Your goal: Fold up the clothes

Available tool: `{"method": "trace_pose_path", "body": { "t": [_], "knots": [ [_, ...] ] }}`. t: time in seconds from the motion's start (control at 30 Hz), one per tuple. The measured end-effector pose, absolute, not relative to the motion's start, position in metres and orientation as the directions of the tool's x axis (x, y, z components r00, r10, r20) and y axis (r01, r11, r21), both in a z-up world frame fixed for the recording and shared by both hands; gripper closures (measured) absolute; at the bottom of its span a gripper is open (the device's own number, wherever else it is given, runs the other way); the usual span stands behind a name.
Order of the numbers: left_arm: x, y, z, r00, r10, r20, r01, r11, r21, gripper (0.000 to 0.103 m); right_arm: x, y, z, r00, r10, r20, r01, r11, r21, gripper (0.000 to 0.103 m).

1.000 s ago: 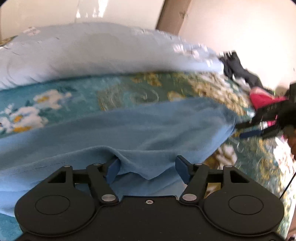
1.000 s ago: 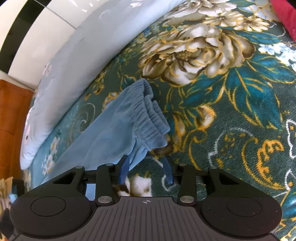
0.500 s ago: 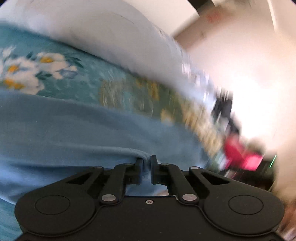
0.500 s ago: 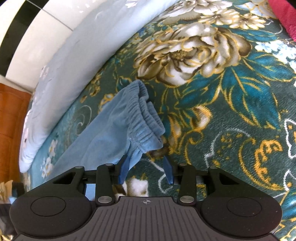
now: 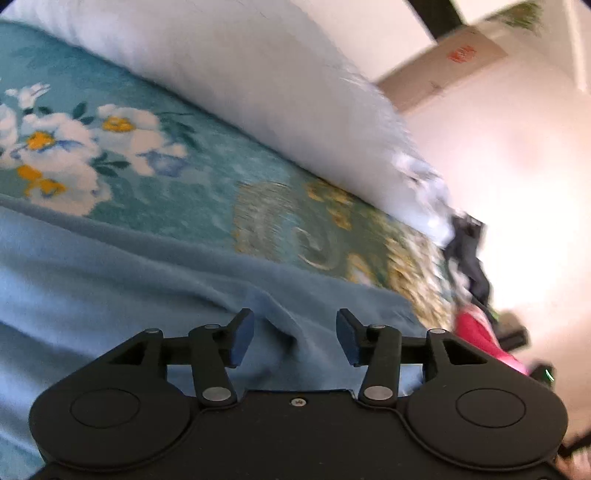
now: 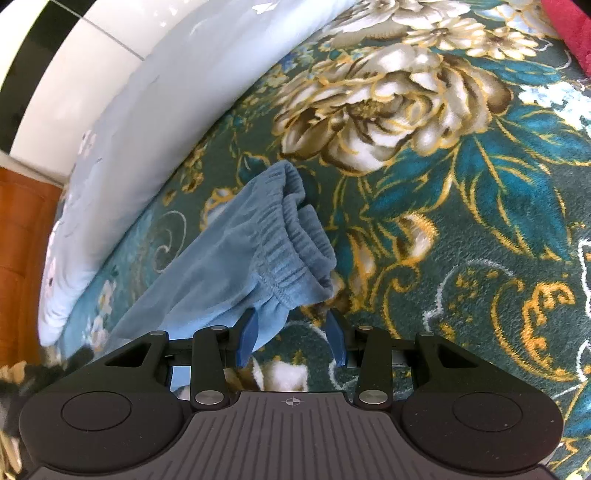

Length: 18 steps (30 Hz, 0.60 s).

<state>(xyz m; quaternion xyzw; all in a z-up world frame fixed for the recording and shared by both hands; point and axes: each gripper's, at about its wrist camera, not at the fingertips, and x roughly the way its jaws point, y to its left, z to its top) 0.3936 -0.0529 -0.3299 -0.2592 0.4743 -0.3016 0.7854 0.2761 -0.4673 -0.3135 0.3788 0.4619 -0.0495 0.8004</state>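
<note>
Left wrist view: your left hand-held gripper rides low over the light blue garment, its two blue pads spread wide with nothing pinched between them. A raised fold of the blue cloth stands in the gap at 12 o'clock from the gripper body, and the fabric runs from there out to 9 o'clock and under the gripper. The garment lies on a teal floral blanket that covers the bed, and a pale pillow sits beyond it at 12 o'clock. At 3 o'clock, blurred, a pink cloth and a dark garment lie near the edge of the blanket.

Right wrist view: your right hand-held gripper is also parted, holding nothing. The garment's elastic waistband lies bunched just ahead of it at 12 o'clock. The waistband's near corner hangs over the left blue fingertip, while the right one stands over bare blanket. You cannot tell whether the cloth touches the left pad. The rest of the garment trails away toward 9 o'clock, alongside the pillow at 10 o'clock. A strip of red cloth shows at 1 o'clock.
</note>
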Motion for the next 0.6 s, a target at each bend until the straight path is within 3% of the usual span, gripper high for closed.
{"method": "trace_pose_path", "body": {
  "t": [0.2,0.4,0.47,0.53,0.6],
  "knots": [
    [0.377,-0.084,-0.328,0.304,-0.679,-0.668,0.51,0.708,-0.488,0.055,0.275,-0.467,-0.317,0.567,0.273,-0.777,0.436,0.701,0.564,0.065],
    [0.392,-0.104,-0.336,0.187,-0.725,-0.663,0.62,0.611,-0.493,0.059,0.275,-0.468,-0.318,0.566,0.273,-0.778,0.441,0.697,0.566,0.063],
    [0.394,-0.105,-0.336,0.132,-0.746,-0.653,0.627,0.573,-0.527,0.077,0.274,-0.469,-0.317,0.569,0.269,-0.777,0.442,0.697,0.565,0.063],
    [0.394,-0.104,-0.334,0.087,-0.769,-0.634,0.624,0.538,-0.567,0.087,0.273,-0.471,-0.315,0.572,0.266,-0.775,0.442,0.696,0.566,0.063],
    [0.387,-0.1,-0.326,0.053,-0.794,-0.606,0.634,0.496,-0.593,0.088,0.271,-0.473,-0.313,0.577,0.263,-0.773,0.443,0.694,0.567,0.063]
  ]
}}
